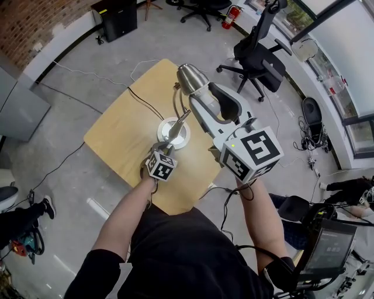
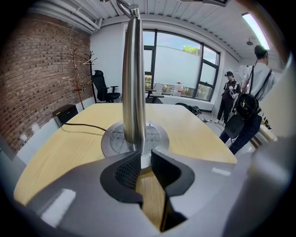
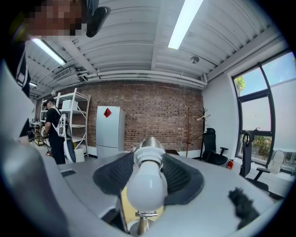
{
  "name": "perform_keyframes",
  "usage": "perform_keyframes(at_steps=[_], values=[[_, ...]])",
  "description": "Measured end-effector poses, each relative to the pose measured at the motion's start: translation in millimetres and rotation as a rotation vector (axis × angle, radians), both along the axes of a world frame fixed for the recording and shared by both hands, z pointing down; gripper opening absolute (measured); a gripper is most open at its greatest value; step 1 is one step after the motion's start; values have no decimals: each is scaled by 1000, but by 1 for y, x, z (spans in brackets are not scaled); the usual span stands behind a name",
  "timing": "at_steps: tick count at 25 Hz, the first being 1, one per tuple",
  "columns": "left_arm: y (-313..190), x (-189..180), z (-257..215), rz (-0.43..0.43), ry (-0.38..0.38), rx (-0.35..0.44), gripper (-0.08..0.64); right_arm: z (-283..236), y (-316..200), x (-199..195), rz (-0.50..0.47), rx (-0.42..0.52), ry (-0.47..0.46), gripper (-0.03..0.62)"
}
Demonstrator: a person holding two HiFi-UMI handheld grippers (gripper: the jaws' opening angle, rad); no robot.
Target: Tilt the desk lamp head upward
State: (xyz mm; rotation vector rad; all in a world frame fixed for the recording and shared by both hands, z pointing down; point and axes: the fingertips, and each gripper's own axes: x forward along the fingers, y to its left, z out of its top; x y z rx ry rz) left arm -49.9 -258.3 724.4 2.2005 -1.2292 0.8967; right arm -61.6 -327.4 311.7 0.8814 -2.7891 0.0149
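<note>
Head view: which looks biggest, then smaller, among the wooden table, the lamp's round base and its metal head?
1. Wooden table.
2-3. Round base and metal head: about alike; the head sits higher, nearer the camera, so I won't rank them.

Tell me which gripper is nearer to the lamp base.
Left. The left gripper clamps the lamp pole just above the base; the right gripper holds the lamp head, higher up.

one wooden desk [image 1: 123,137]. one desk lamp [image 1: 188,77] with one bulb [image 3: 146,185]. two tongs (left tongs [image 1: 179,122], right tongs [image 1: 197,93]). two black office chairs: one chair [image 1: 260,55] near the desk, another chair [image 1: 198,9] farther off. one red fire extinguisher [image 1: 232,16]. two people by the window: one person [image 2: 259,88], a second person [image 2: 228,92].
</note>
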Motion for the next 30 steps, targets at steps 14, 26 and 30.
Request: perform_keyframes(at_steps=[14,26,30], values=[[-1,-1,-3,4,0,2,78,-2,-8,-12,-9,12,26,209],[-1,-2,-1,6,1,7,77,1,-11,-21,-11,24,49,209],[-1,-3,-2,12,2,6,78,0,-13,-24,-12,23,51,209]])
